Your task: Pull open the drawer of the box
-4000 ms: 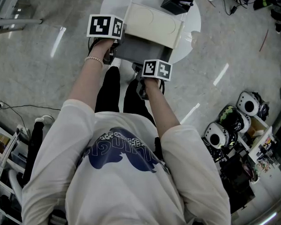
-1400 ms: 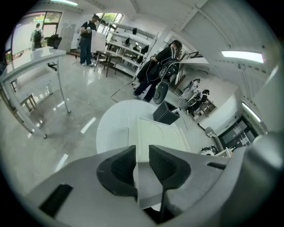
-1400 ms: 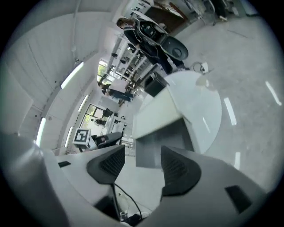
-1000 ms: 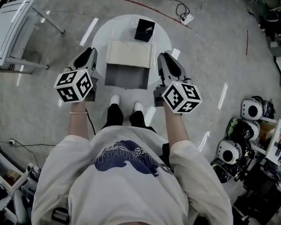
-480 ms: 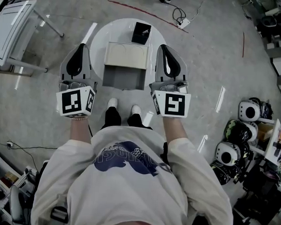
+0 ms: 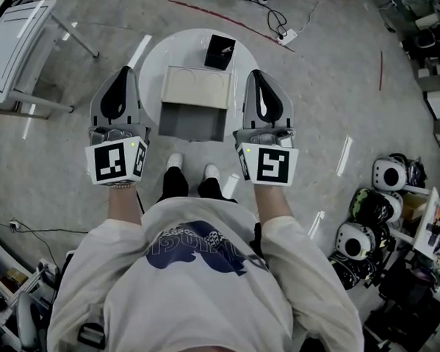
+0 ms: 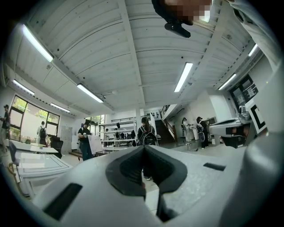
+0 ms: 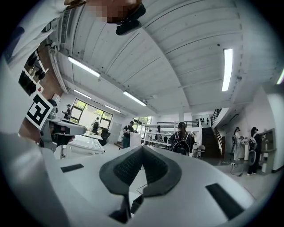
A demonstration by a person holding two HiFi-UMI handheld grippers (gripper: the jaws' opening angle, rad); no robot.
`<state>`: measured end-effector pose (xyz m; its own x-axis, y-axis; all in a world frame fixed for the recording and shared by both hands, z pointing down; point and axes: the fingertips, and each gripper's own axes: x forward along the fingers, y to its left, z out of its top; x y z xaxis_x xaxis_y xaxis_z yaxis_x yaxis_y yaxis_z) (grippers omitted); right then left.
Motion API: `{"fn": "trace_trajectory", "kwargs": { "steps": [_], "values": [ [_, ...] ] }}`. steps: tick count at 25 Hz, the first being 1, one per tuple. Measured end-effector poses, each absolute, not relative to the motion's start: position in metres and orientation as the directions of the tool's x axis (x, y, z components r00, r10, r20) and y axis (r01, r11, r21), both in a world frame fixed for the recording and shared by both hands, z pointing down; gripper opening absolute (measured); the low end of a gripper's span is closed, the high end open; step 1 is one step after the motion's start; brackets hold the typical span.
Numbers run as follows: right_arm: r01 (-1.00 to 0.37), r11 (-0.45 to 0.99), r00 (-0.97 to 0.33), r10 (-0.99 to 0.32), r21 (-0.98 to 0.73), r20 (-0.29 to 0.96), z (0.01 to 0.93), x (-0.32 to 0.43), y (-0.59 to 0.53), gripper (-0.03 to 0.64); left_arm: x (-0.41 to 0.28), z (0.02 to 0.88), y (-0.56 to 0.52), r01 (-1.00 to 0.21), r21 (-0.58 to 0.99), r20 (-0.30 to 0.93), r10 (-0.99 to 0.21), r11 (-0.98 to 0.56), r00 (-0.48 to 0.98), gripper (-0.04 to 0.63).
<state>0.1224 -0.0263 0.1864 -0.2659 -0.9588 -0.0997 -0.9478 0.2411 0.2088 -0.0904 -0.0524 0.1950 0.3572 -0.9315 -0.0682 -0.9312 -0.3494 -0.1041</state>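
- The cream rectangular box (image 6: pixel 197 87) sits on the round white table (image 6: pixel 158 58), and its grey drawer (image 6: pixel 193 121) is pulled out towards the person.
- From the head view the box is smack between the two tongs. The grey left gripper (image 6: pixel 125 72) is just off its left side and the grey right gripper (image 6: pixel 257 76) is just off its right side.
- Neither one looks to be touching the box or the drawer, though from straight above I can't tell how high they're held.
- The left gripper (image 7: pixel 143 150) has its dark pads pressed together with nothing pinched between them.
- Same for the right gripper (image 8: pixel 142 150): pads closed on each other, nothing caught.
- Hard-to-see stuff: both gripper views look out across a big room and up at the ceiling, so the box only shows in the head view.
- The grippers cover the table's left and right edges, and the drawer hides its near edge.
- A small black box (image 6: pixel 220 52) stands behind the cream one, too small to make out what's on it.
- Count: one cream box, one drawer, one black box, one table and two grippers, each with one marker cube.
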Motion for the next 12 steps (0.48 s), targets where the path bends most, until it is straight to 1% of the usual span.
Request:
{"fn": "trace_trajectory", "kwargs": {
  "steps": [5,9,12],
  "values": [
    [-0.951,0.232,-0.256,-0.961,0.204,-0.104,0.187,0.127,-0.026,-0.002,-0.086,0.194,-0.054,-0.929,-0.109,-0.070,-0.929,-0.355,0.363,0.008],
    [-0.960,0.190,-0.213,-0.972,0.204,-0.096,0.188,0.136,-0.027,-0.003,-0.082,0.194,-0.053,-0.927,-0.121,-0.068,-0.929,-0.355,0.364,0.008],
    [-0.963,0.183,-0.203,-0.976,0.200,-0.085,0.190,0.140,-0.028,-0.003,-0.081,0.194,-0.054,-0.927,-0.119,-0.066,-0.929,-0.356,0.365,0.008]
  ]
}}
